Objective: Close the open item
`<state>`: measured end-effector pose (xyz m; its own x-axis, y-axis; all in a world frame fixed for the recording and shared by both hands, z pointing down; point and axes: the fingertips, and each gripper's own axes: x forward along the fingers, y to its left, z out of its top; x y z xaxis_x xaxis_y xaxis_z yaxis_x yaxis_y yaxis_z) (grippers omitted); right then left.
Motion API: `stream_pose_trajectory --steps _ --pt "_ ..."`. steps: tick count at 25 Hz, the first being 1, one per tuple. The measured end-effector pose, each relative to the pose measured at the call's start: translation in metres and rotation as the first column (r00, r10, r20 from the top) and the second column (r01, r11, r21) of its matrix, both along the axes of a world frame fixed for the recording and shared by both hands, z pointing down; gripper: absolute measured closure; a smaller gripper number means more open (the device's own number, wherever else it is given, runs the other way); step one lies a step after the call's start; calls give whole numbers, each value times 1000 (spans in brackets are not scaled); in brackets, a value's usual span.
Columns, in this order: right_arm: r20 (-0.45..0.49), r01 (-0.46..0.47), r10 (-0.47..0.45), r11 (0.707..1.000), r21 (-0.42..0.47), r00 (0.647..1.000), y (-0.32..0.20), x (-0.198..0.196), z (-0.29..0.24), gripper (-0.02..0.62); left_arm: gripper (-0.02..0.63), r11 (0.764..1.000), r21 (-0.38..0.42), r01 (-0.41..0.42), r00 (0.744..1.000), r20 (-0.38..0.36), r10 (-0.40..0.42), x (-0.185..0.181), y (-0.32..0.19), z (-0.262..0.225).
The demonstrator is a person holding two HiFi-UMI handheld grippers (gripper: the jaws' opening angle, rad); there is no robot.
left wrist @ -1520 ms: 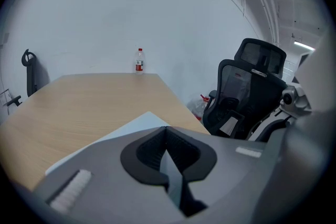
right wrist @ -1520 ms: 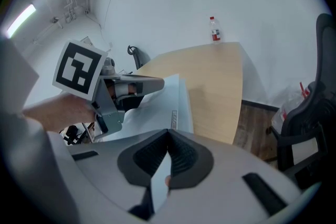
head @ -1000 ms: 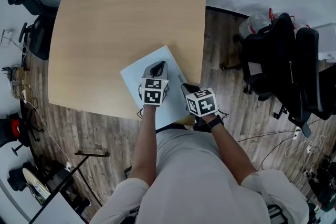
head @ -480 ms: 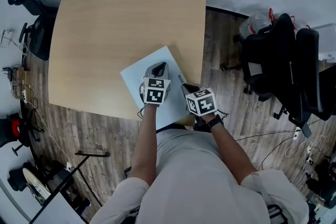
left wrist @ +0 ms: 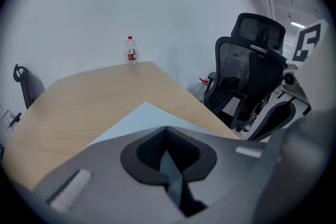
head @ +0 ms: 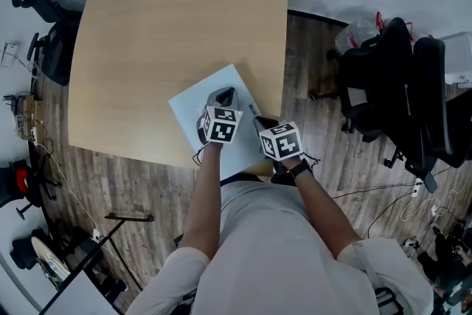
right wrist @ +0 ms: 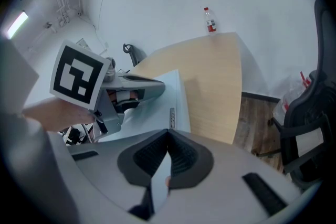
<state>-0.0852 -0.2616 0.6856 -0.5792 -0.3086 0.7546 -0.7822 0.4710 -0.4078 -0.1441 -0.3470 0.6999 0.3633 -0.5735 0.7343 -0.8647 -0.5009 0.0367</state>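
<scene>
Nothing written can be read: no word, brand or number. The bottle (left wrist: 130, 49) at the counter's (head: 177, 26) far edge has a red label too small to make out. The left cube (head: 220, 124) and right cube (head: 280, 142) show only black-and-white square markers.

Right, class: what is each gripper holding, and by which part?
Nothing. The left gripper and the right gripper both have their jaws shut together and empty, over the pale blue flat item.

A pale wooden table (head: 169, 48) stands on dark plank floor (head: 317, 122), black office chairs (head: 402, 96) beside it.
</scene>
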Motion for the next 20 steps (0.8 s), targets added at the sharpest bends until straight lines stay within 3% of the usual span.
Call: stream_pose_trajectory --steps 5,9,16,20 --pt "-7 -4 4 1000 16 1000 2 4 1 583 597 1000 2 17 1000 -20 -17 2 -1 0" --pt "15 -16 15 999 40 1000 -5 4 -7 583 597 992 33 121 988 -104 -117 -10 -9 -21" --pt "64 -8 -1 990 141 998 -8 5 -46 583 597 973 103 206 972 -140 -191 -25 12 -55" --pt "81 19 -40 971 238 996 -9 2 -80 583 597 960 145 241 963 -161 -217 -29 29 -83"
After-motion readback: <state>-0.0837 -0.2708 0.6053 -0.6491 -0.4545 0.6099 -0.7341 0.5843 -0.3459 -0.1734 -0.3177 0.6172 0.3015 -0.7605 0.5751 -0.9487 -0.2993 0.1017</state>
